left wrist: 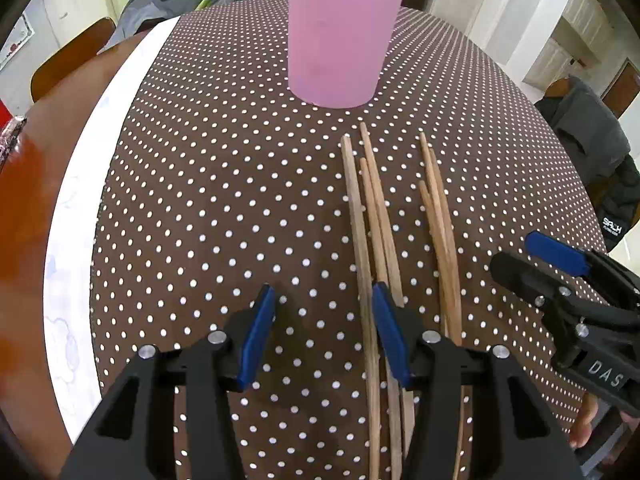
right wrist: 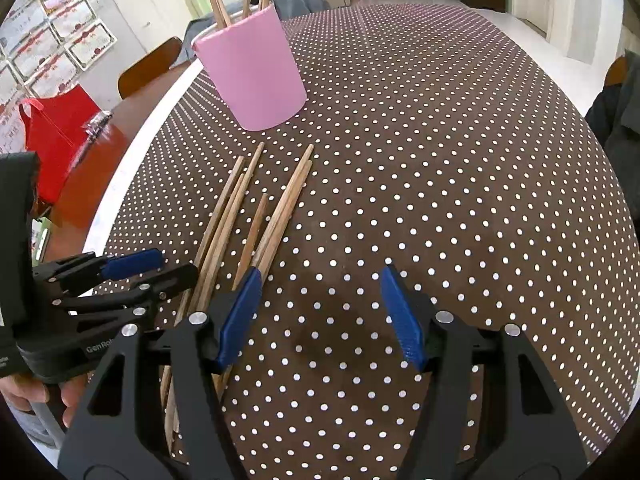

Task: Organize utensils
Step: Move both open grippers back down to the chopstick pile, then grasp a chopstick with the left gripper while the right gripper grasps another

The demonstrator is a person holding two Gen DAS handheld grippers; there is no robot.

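Chopsticks, thin tapered sticks of pale brown wood [left wrist: 370, 216], are what the task turns on, though the biggest thing in sight is the round table under a brown cloth dotted with white [left wrist: 200, 200], which fills both views. Next in size is the pink cylindrical holder [left wrist: 340, 40], standing upright at the top centre of the left wrist view and in the upper left of the right wrist view [right wrist: 256, 68], with several more sticks already poking out of its mouth.

The loose sticks lie flat on the cloth below the holder, in two rough bunches running from mid-frame down to the bottom edge. Some cross or overlap, so their exact number is hard to tell.

The left gripper [left wrist: 324, 332] hangs over the cloth with its blue-padded jaws apart and nothing between them; its right-hand pad sits over the nearer bunch, and whether it touches I cannot tell. The right gripper [right wrist: 320, 312] is likewise spread and empty, its left-hand pad at the edge of the other bunch.

Risks, as I judge them: since the sticks overlap, closing on one could drag or roll its neighbours, or pinch two at once. A thin round stick held near one end may pivot and slip out. The two grippers sit near each other, so they could collide. A stick pushed against the holder's rim might tip it.
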